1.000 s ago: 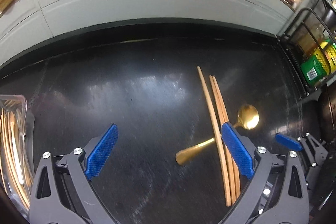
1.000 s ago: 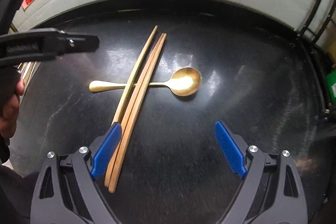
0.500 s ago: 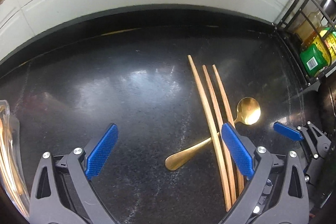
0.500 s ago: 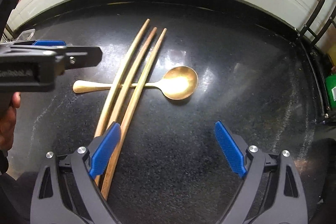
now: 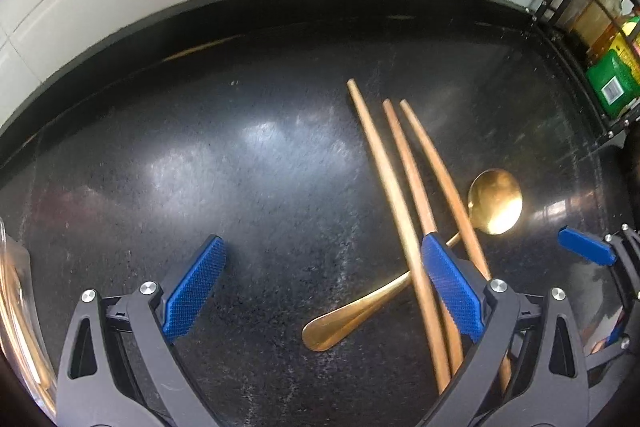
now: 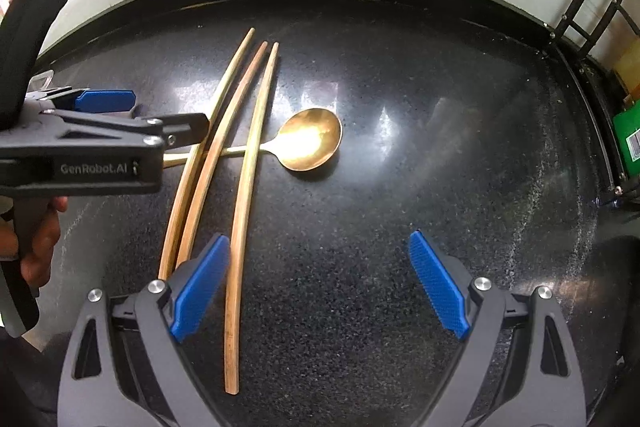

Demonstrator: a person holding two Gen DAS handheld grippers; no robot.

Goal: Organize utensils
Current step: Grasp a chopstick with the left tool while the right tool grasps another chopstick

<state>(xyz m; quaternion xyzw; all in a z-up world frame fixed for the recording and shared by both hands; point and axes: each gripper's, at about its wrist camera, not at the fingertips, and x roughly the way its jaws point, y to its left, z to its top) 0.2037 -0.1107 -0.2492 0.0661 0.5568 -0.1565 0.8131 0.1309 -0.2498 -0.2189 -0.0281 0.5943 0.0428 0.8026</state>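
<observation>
Black speckled counter [image 6: 440,187] w/ three wooden chopsticks [image 6: 240,211] lying roughly parallel, fanned a bit at the far ends, all crossing over the handle of a gold spoon [image 6: 312,139]. Spoon bowl sits to the right of the sticks, handle end pokes out on their left.

Left gripper [image 5: 322,291] – fingers spread wide, nothing between them. In the left wrist view the sticks run under its right-hand blue pad [image 5: 450,291]; the pad overlaps the middle stick in the picture, contact can't be confirmed. Spoon handle tip lies inside the gap, nearer the right pad; spoon bowl is outside, beyond that pad.

Right gripper [image 6: 318,287] – fingers also wide apart, empty. From its own cam, the near ends of two sticks pass behind the left blue pad [image 6: 200,291]; the third stick's near end lies just inside the gap, beside that pad. Spoon bowl is ahead of the fingers, well apart.

Right wrist view also shows the left gripper from the side, over the spoon handle/left stick, w/ a hand [image 6: 38,247] on its grip.

Clear tray [image 5: 20,327] w/ more sticks at far left edge of the left wrist view. Wire rack [image 5: 592,39] w/ green box at right.
</observation>
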